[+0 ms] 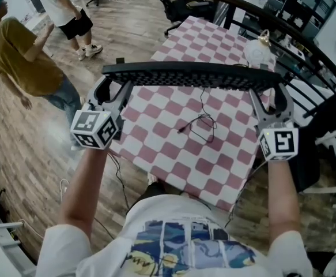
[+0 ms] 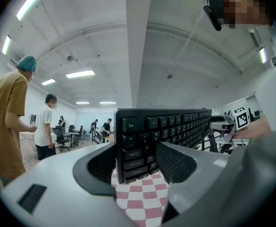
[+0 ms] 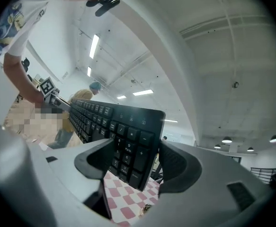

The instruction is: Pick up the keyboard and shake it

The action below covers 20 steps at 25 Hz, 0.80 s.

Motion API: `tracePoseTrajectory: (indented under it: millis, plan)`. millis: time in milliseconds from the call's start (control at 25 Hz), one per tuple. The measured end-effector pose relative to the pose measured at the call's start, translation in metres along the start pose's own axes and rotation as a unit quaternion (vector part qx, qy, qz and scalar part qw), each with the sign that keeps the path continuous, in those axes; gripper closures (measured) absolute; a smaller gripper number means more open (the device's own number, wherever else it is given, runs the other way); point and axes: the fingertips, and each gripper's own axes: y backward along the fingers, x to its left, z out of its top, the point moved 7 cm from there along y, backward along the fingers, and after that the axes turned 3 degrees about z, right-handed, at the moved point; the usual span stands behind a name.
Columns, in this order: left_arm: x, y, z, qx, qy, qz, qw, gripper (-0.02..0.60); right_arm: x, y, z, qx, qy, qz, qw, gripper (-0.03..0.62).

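Keyboard [image 1: 193, 74] position: raised clear of the desk [image 1: 173, 154] and spanning straight from one gripper to the other, seen nearly edge-on in the head view. Left gripper [image 2: 135, 167] state: clenched on the keyboard's Esc end, with one jaw against the keyed face and the other against the back. Right gripper [image 3: 133, 171] state: clenched in the same way on the opposite end, where the number keys sit. Both gripper views show the black key rows running away from the jaws toward the other gripper, whose marker cube is visible at the far end. Below both grippers lies the pink-and-white checked cloth of the desk. A thin black cable [image 1: 201, 126] lies looped on that cloth, beneath the keyboard and between the two grippers. Beyond the right gripper, a white object [image 1: 256, 52] stands at the far side of the desk. Outward of the left gripper, a person in a mustard shirt [image 1: 23, 56] stands on the wooden floor [image 1: 127, 22].
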Motion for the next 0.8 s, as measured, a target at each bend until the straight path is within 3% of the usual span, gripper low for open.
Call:
tracePoseTrajectory:
  millis: [800]
  plan:
    - [-0.008, 0.004, 0.036, -0.049, -0.035, 0.002, 0.9982, 0.334, -0.012, 0.012, 0.032, -0.032, 0.062, -0.034, 0.997, 0.303]
